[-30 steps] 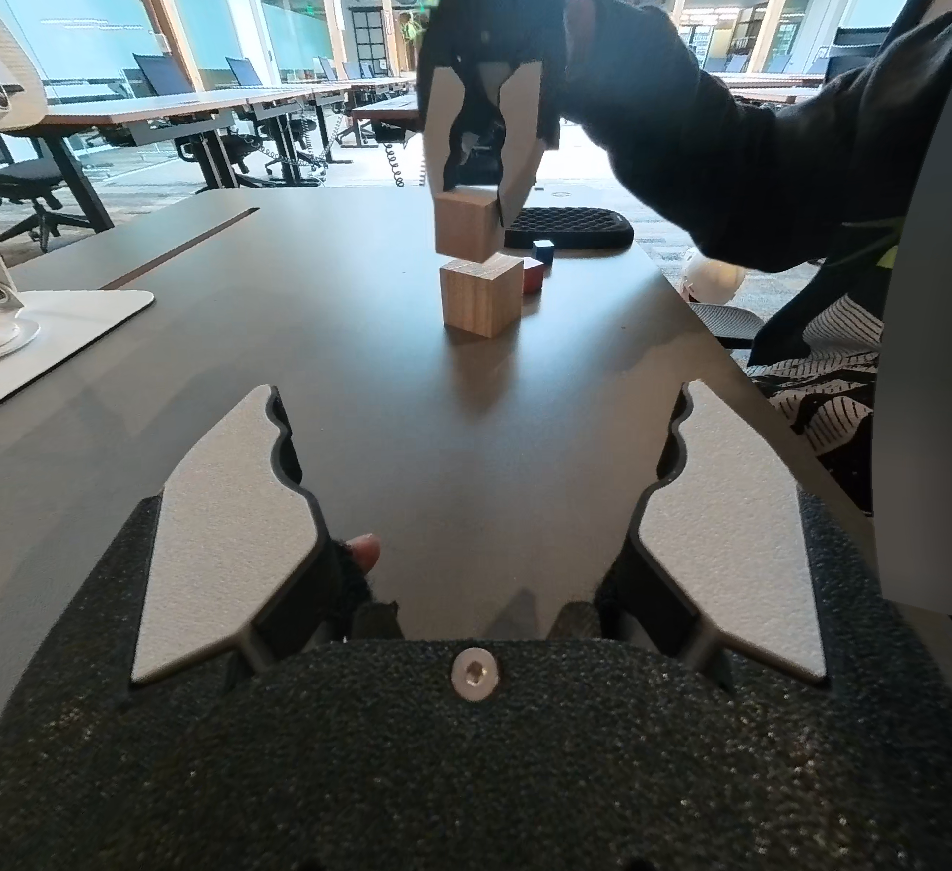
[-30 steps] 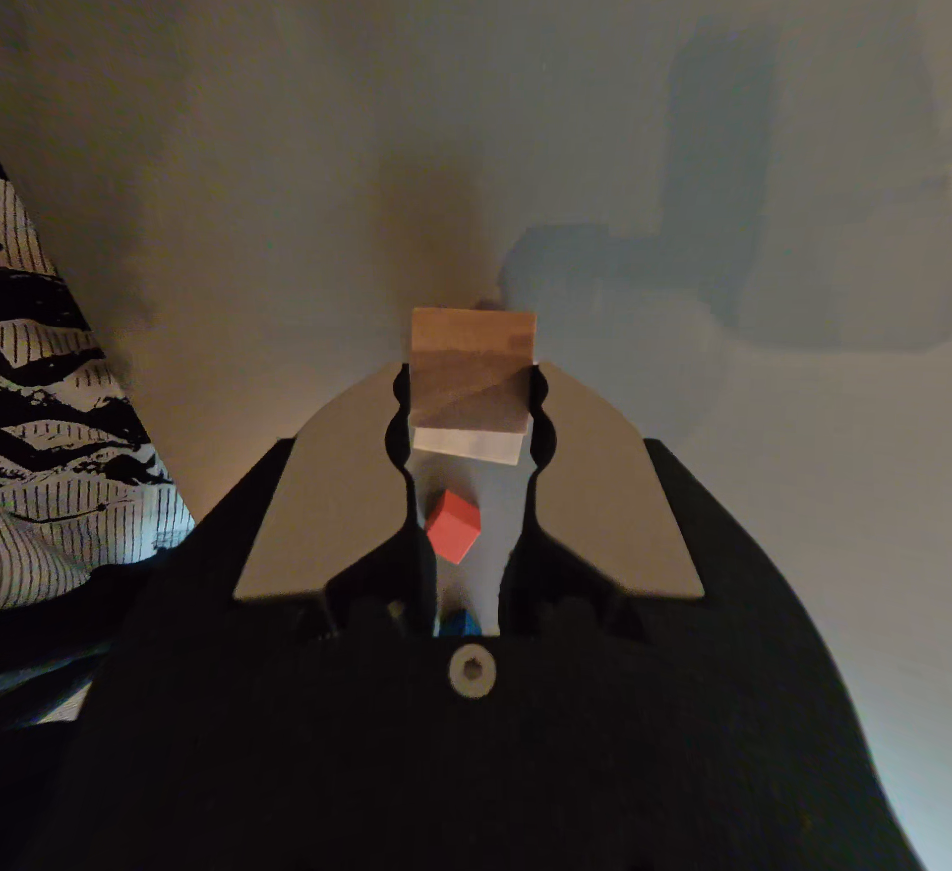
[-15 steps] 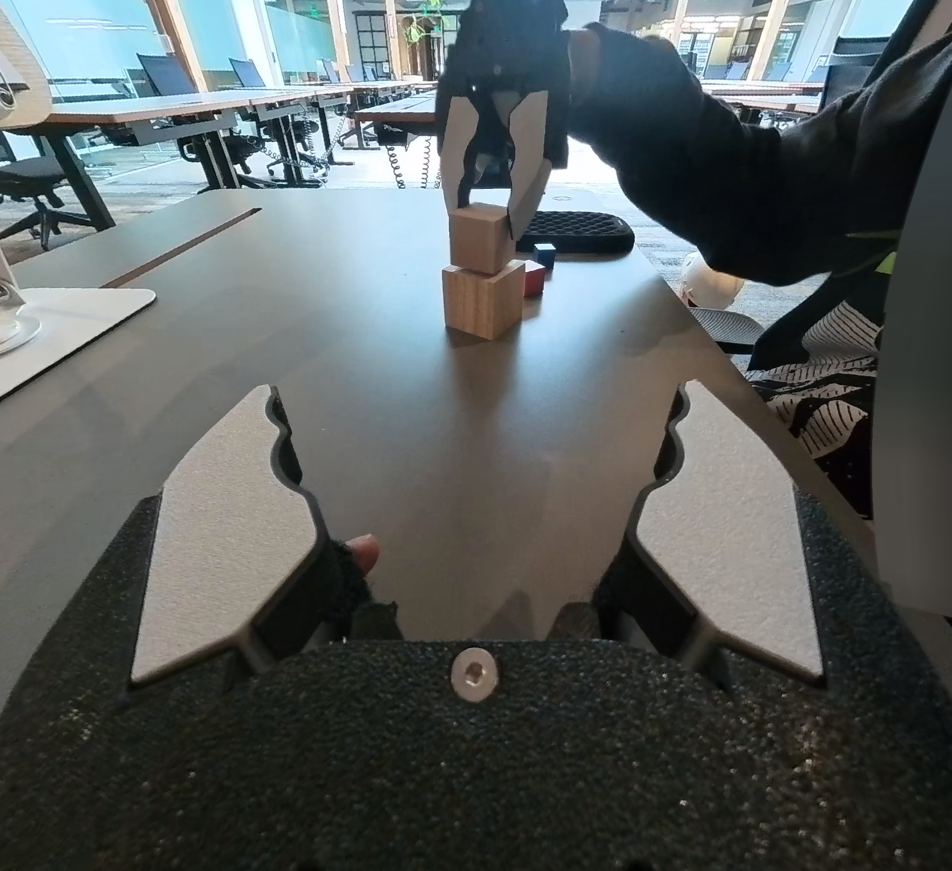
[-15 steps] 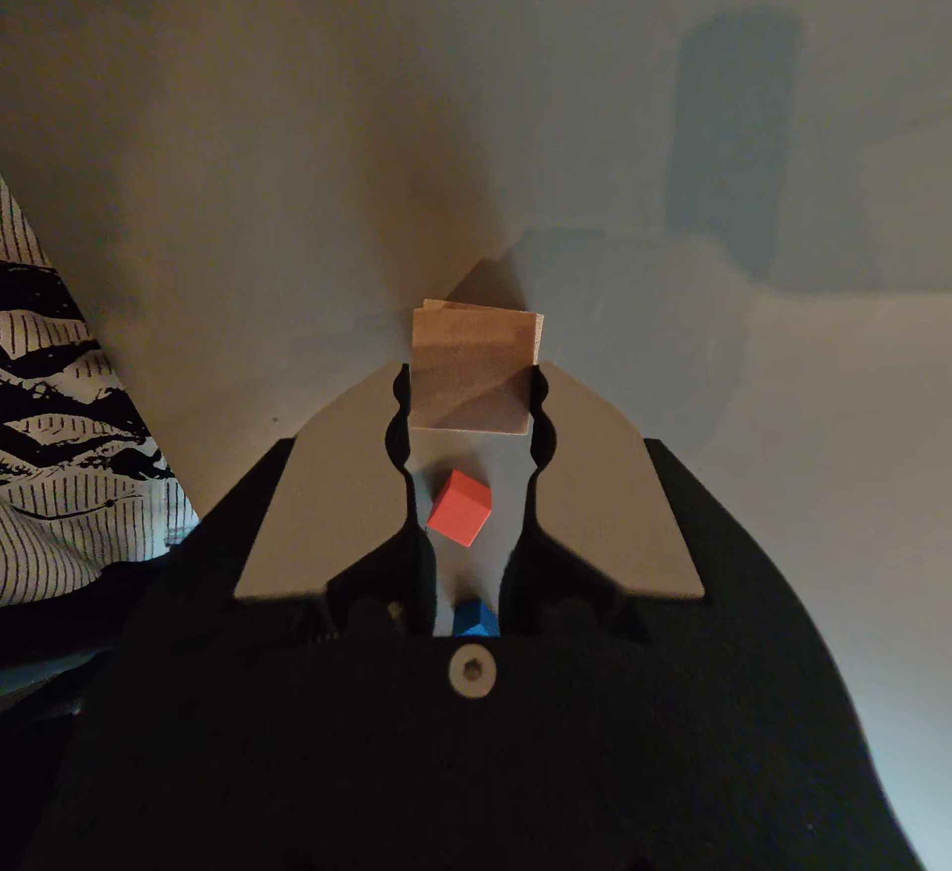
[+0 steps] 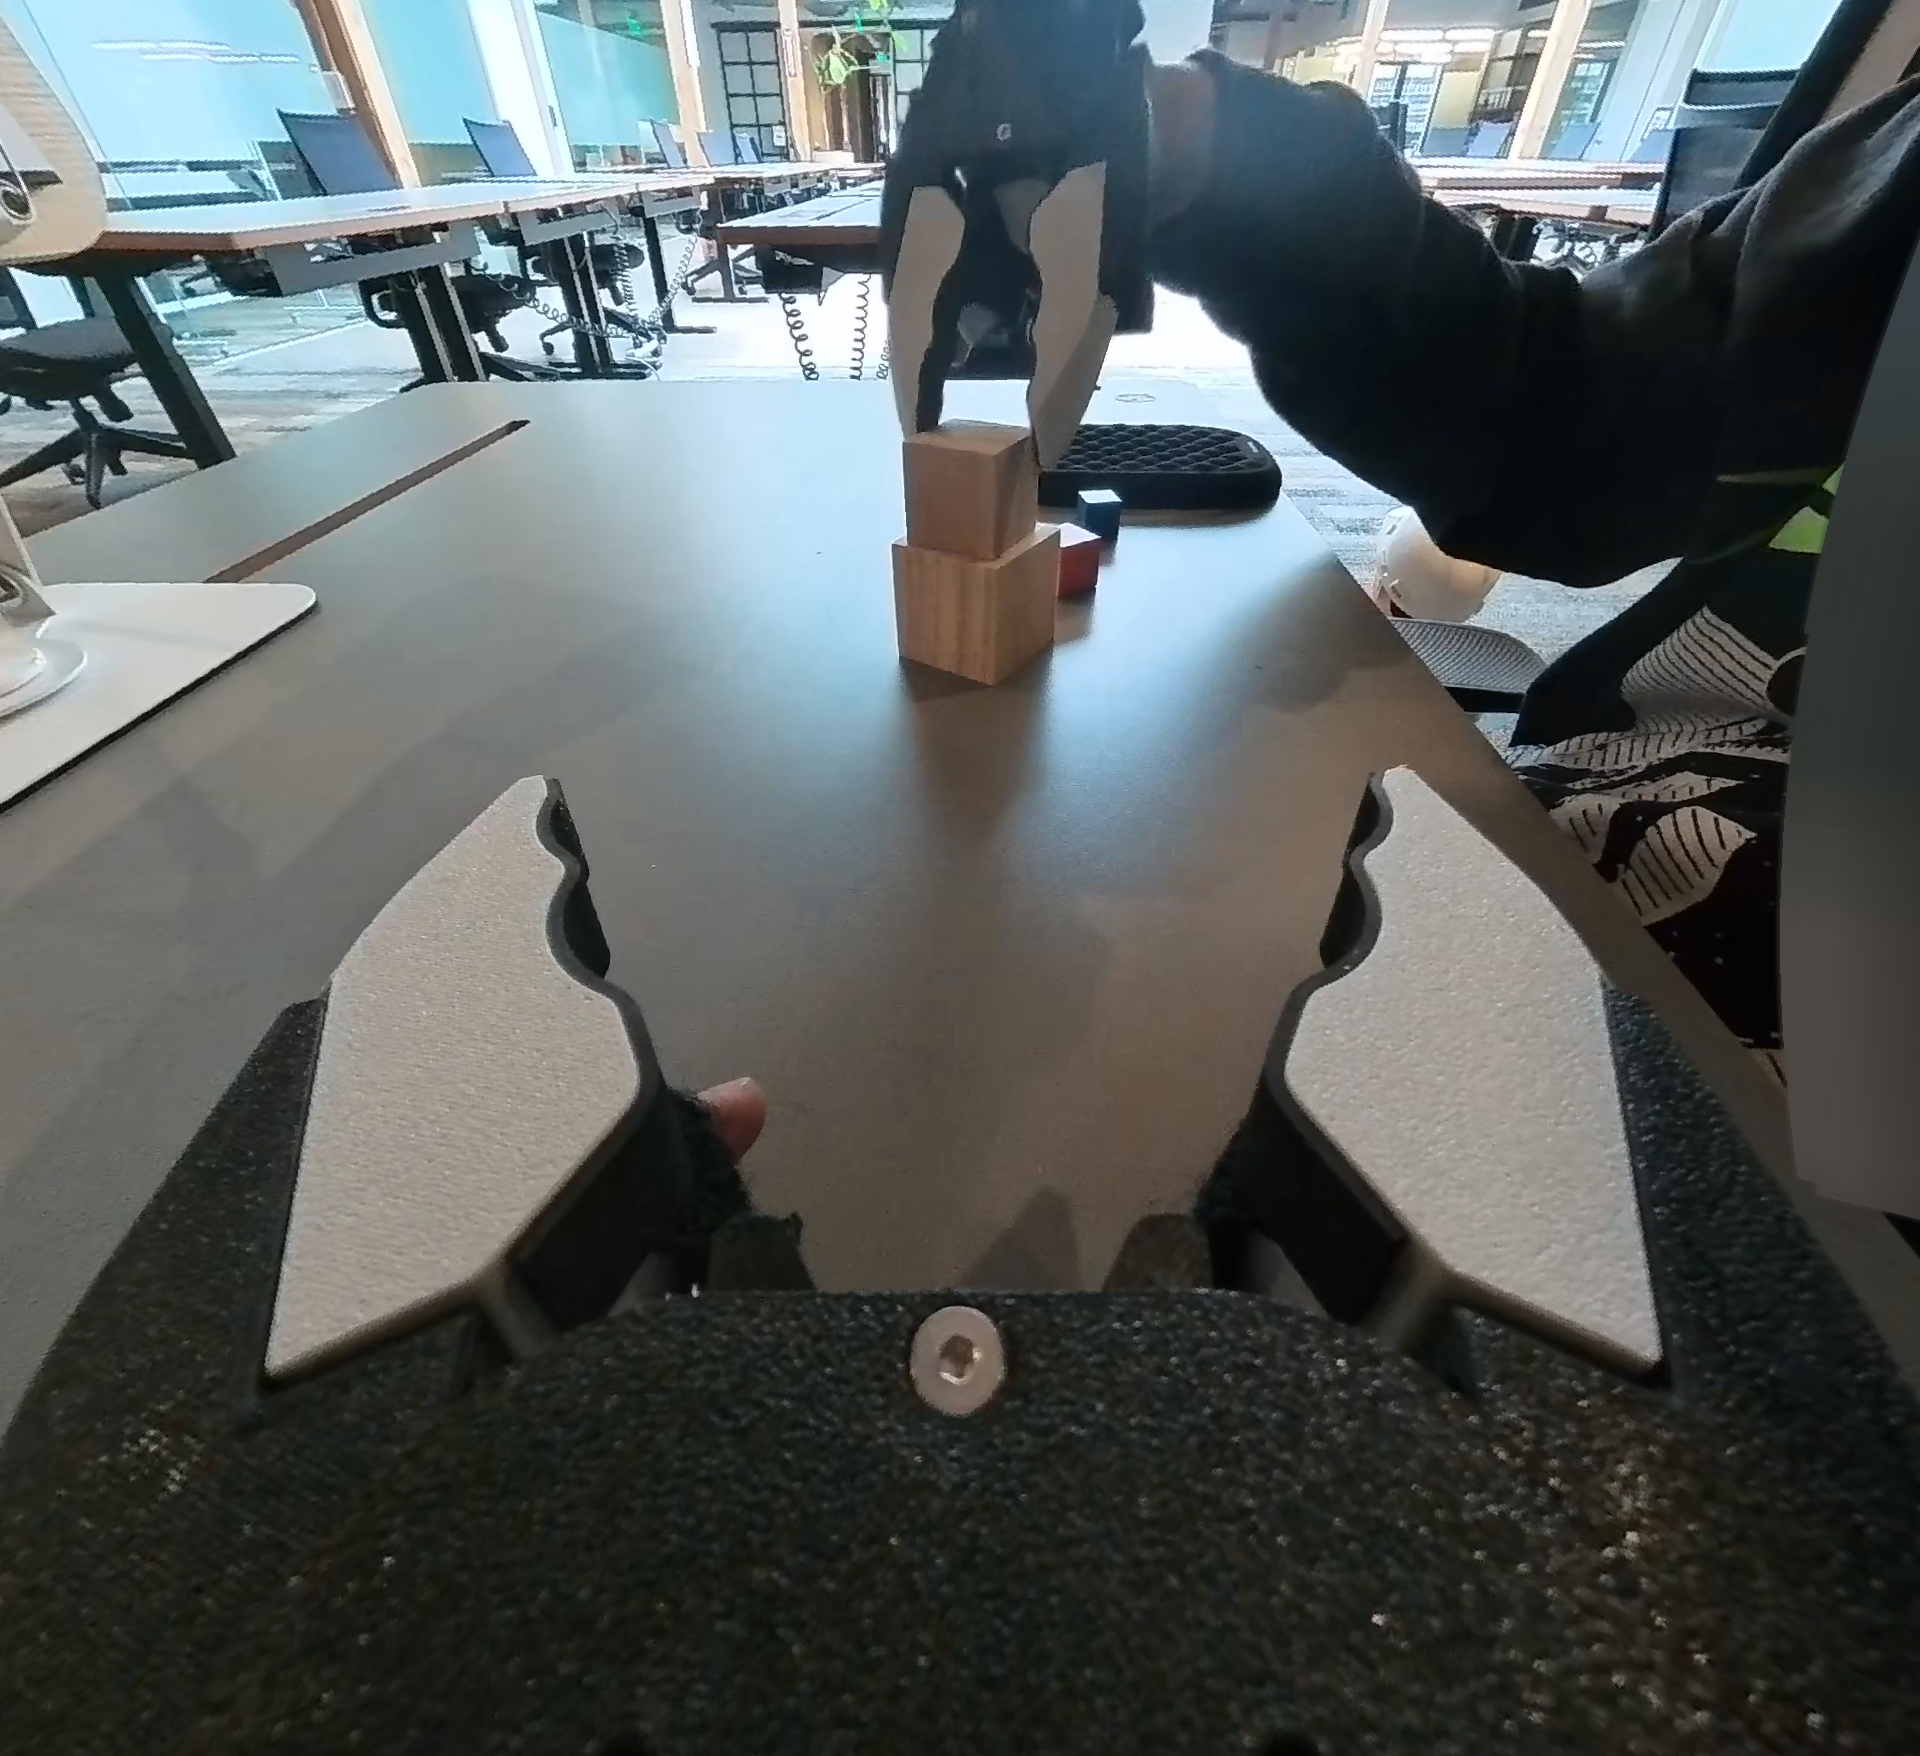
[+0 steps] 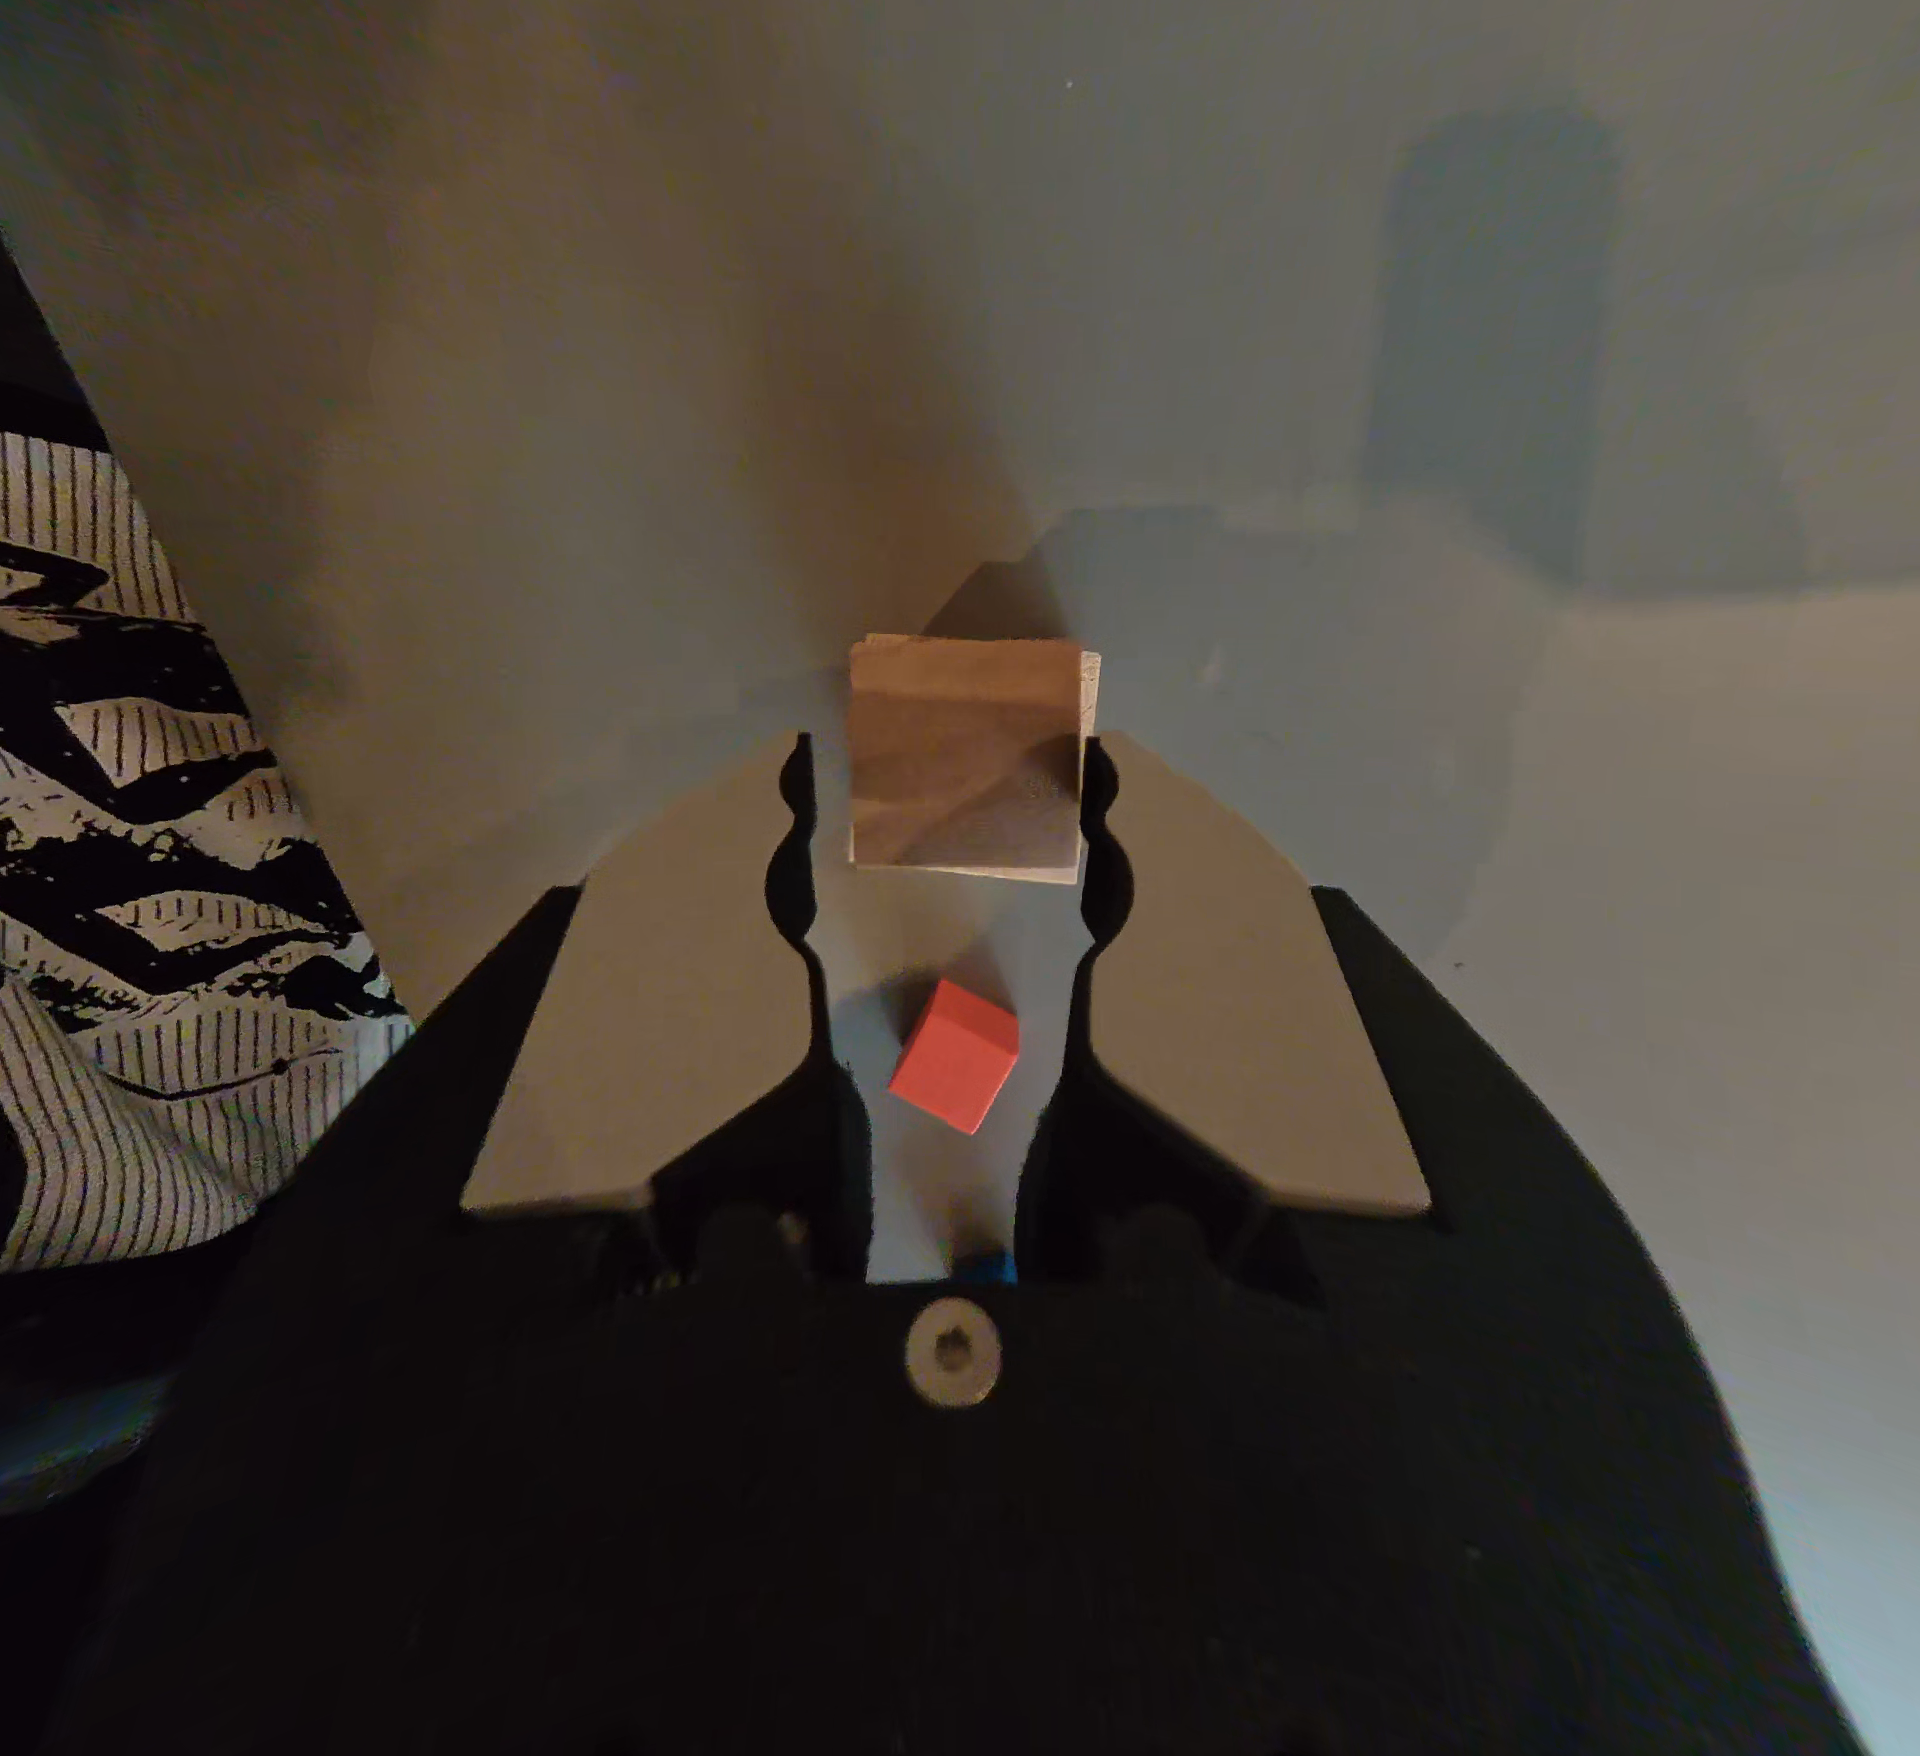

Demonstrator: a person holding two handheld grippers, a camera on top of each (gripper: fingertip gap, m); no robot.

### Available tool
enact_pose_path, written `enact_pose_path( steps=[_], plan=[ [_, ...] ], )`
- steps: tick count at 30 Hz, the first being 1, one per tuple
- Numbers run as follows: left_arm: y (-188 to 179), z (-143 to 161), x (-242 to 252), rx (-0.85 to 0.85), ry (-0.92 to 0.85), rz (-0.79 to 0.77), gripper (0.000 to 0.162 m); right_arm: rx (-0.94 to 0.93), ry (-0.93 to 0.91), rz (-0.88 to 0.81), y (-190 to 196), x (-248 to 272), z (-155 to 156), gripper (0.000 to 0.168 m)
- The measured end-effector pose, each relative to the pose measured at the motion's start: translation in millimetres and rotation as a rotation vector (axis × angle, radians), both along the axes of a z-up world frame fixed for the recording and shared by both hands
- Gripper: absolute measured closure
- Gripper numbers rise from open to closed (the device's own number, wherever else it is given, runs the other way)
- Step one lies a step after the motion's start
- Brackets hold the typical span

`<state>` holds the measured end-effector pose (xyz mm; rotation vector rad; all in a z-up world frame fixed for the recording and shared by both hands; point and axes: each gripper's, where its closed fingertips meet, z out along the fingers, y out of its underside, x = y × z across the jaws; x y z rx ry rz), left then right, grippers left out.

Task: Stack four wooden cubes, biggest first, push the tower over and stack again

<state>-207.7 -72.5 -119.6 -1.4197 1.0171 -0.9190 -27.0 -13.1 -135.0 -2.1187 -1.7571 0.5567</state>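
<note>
1. Two plain wooden cubes stand stacked on the counter [image 5: 644,667] in the left wrist view, smaller cube [image 5: 966,496] on bigger cube [image 5: 971,610]; the left hand-held gripper [image 5: 961,885] is spread, empty, well apart.
2. Right wrist view: right hand-held gripper [image 6: 945,750] is loosened around the upper cube; red cube [image 6: 954,1054] and blue cube [image 6: 987,1265] still await stacking.

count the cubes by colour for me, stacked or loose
plain wood: 2, the smaller cube stacked on the bigger cube
red: 1, red cube loose on the table
blue: 1, blue cube loose on the table
total: 4
</note>
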Motion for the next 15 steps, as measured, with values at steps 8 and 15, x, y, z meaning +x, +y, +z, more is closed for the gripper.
enact_pose_path(
  steps=[8,15],
  plan=[
    [-0.2,-0.1,0.2,0.001,0.002,0.000,0.027,0.068,0.016,-0.067,-2.6,34.2,14.3,0.116],
    [-0.1,-0.4,0.5,0.003,0.005,0.002,0.028,0.045,-0.024,-0.254,-13.2,80.9,-28.5,0.118]
  ],
)
